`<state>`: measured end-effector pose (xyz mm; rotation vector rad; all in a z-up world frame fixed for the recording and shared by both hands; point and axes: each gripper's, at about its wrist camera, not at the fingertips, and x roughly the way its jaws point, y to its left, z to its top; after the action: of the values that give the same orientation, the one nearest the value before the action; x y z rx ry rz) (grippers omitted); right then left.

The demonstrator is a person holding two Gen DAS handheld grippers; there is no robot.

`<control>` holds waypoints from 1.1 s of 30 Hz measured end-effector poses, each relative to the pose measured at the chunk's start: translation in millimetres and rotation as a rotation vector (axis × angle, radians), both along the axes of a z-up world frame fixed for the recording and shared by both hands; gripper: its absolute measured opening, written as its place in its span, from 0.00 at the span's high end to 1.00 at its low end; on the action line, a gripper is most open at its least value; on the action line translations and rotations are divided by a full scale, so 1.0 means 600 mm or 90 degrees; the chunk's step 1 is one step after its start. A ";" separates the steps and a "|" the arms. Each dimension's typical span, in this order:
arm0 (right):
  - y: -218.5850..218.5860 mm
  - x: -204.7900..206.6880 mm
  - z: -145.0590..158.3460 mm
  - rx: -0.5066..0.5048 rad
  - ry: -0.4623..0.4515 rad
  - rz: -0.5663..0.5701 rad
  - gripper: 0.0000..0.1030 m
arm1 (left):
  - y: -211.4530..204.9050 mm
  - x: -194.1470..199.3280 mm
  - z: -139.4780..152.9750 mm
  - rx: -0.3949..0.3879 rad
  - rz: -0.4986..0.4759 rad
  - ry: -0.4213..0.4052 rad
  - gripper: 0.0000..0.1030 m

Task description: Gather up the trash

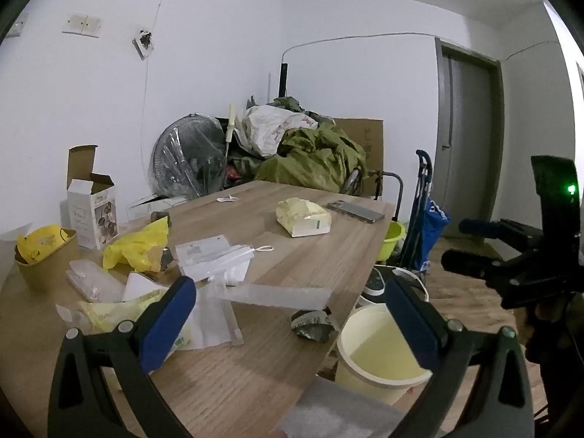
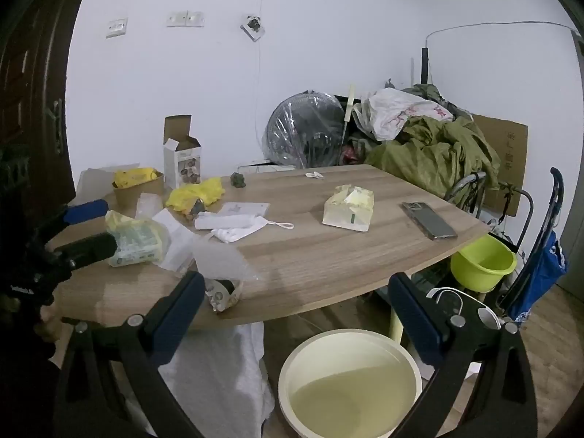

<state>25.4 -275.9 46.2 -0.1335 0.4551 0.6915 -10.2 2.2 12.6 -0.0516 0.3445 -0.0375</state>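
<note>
Where trash litters table point(image 2: 328, 255), crumpled yellow bag point(image 2: 197, 193)

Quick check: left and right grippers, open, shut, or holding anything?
Left gripper: open, holding nothing.
Right gripper: open, holding nothing.

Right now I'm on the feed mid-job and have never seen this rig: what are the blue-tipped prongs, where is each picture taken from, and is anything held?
A person holds two hand-held grippers, each with a fisheye camera looking along its blue-padded fingers. One view looks past the left gripper, the other past the right gripper. Both stand open and empty. The wooden table carries litter: a yellow bag, an open carton, clear wrappers, plus a tissue pack and a phone. A cream bucket stands on the floor below the table's edge.
</note>
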 end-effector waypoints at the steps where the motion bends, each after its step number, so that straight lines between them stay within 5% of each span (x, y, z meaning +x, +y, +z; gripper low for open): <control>1: 0.001 0.002 0.001 0.002 0.002 0.001 0.03 | 0.002 0.000 -0.001 -0.004 -0.001 0.001 0.00; 33: 0.006 -0.003 0.005 -0.005 -0.020 0.007 0.03 | 0.020 -0.022 -0.001 -0.017 -0.006 -0.013 0.00</control>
<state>23.5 -272.4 49.0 -0.1541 0.4268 0.6972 -23.2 13.9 11.9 -0.0760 0.3241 -0.0522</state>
